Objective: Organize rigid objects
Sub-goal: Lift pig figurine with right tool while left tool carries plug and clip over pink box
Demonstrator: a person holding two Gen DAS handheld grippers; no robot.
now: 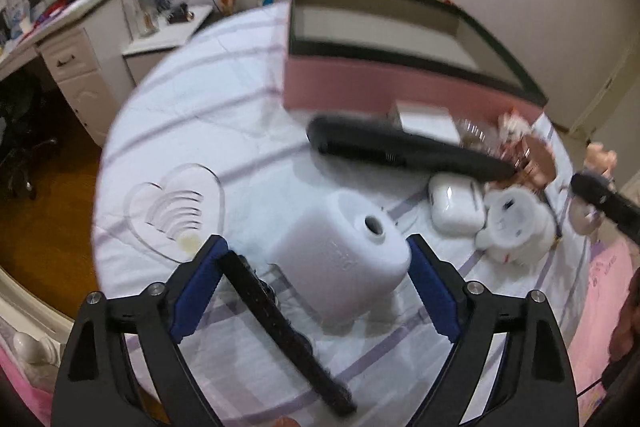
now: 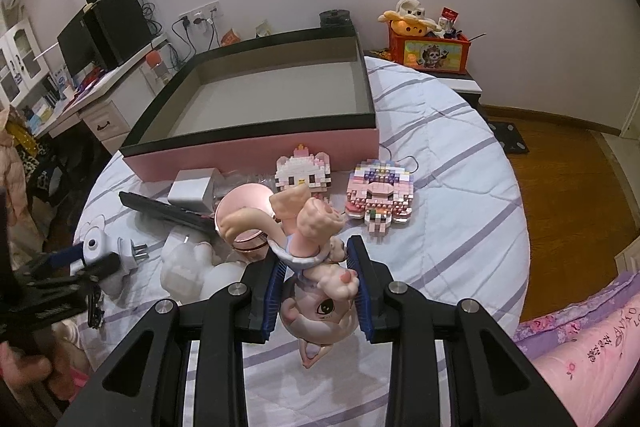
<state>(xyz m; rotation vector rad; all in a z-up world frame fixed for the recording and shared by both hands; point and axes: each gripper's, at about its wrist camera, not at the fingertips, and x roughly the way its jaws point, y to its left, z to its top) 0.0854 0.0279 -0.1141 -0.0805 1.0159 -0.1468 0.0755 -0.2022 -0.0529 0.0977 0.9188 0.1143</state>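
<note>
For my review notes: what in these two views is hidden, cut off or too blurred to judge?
- Left wrist view: the black comb-like bar beside the white adapter is motion-blurred; what it is stays unclear.
- Left wrist view: the pink box floor is hidden by its near wall.
- Right wrist view: the figurine covers its contact with the right gripper pads.
- Right wrist view: the left gripper is cut off at the picture's left edge.

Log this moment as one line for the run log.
left tongs: open around white charger | right tongs: shut on figurine | pink box: empty
</note>
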